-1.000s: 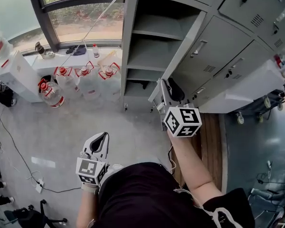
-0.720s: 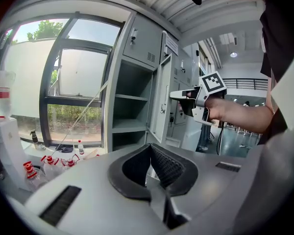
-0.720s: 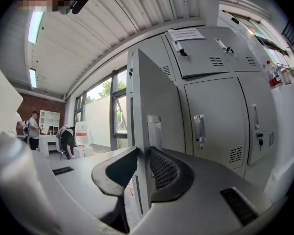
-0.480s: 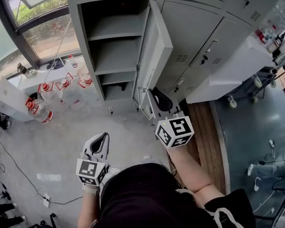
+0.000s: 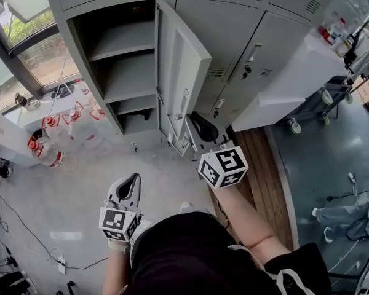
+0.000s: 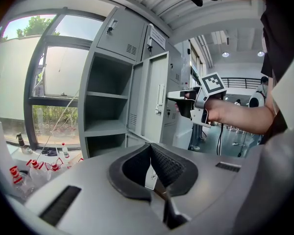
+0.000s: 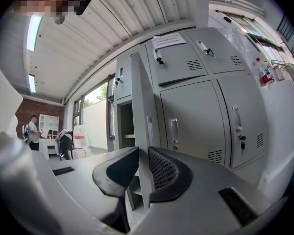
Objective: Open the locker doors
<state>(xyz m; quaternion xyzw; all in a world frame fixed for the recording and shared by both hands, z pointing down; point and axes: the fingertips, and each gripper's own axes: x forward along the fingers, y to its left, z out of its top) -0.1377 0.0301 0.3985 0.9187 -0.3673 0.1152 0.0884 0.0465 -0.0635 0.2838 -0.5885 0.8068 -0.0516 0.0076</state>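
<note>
At the free edge of the open locker door (image 7: 138,111), our right gripper (image 7: 139,153) has the sheet metal between its jaws. They have just been closing and now pinch it narrowly. From the head view we can hardly make out that contact, because the gripper's own body covers its fingertips. The door stands swung out from the locker bank (image 5: 74,17), whose upper row is cut off by the frame. The neighbouring doors (image 5: 258,48) are closed. Our left gripper (image 5: 133,178) hangs over the floor (image 5: 61,208), well apart from the lockers, jaws pressed together on nothing.
</note>
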